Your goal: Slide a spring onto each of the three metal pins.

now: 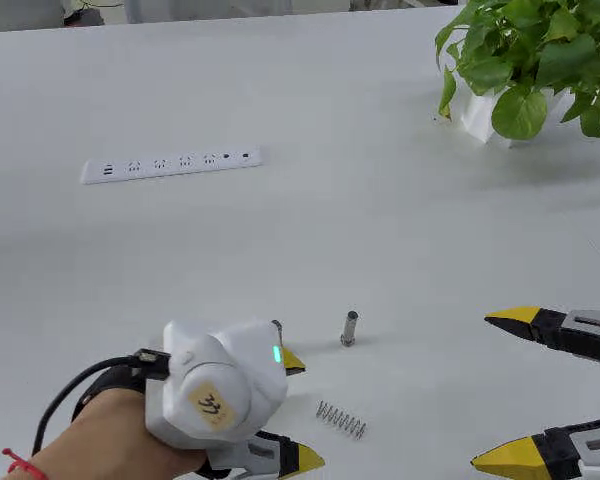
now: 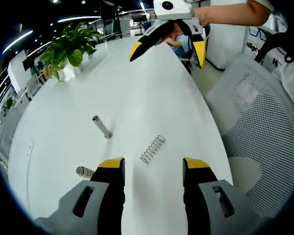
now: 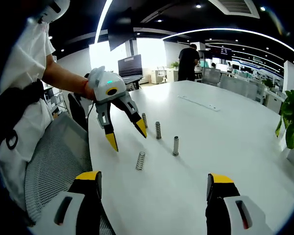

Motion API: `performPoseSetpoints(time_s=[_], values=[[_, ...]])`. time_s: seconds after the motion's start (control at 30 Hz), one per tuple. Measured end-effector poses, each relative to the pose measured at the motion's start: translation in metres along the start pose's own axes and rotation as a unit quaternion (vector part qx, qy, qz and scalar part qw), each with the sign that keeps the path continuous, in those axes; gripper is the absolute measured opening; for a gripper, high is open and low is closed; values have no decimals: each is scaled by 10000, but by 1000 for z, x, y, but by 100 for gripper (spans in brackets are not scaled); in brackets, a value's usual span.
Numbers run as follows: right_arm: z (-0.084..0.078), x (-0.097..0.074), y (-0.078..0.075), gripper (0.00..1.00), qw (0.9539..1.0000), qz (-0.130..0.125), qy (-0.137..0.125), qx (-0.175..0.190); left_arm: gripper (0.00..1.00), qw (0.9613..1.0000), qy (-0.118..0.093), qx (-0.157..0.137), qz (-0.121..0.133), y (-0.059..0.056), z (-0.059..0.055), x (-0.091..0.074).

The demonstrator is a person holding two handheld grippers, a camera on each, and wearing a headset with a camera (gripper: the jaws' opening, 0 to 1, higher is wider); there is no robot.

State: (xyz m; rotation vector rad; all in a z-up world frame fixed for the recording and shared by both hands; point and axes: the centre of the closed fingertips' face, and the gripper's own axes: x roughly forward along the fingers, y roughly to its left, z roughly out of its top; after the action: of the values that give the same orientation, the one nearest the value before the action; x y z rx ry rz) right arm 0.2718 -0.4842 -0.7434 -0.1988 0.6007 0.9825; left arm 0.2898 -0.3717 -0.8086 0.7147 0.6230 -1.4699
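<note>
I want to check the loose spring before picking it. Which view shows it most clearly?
The left gripper view: the loose spring lies near, ahead of the jaws, coils distinct. The head view shows the spring smaller; the right gripper view, farther and small.

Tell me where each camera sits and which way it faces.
Head view: on the headset, looking forward and down at the table; left gripper, the hand holding it and right gripper show.
Left gripper view: on the left gripper, looking along its jaws toward the right gripper; a forearm shows.
Right gripper view: on the right gripper, facing back toward the left gripper; arm and torso show.
Shared: both gripper views hold the loose spring and the bare pin.
</note>
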Motion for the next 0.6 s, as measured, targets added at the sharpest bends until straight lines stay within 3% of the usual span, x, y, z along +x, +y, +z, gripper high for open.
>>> performPoseSetpoints(time_s=[0.17,0.33,0.6], values=[[-5,0,-1,88,10000,-29,-53,77,39,9988,378,291,-68,2,-10,16],[-10,-1,-1,87,9998,-78,-108,165,32,9986,465,237,-125,7,-8,24],[-17,-5,-3,87,9994,-173,-136,267,22,9959,732,457,-260,6,-10,37]])
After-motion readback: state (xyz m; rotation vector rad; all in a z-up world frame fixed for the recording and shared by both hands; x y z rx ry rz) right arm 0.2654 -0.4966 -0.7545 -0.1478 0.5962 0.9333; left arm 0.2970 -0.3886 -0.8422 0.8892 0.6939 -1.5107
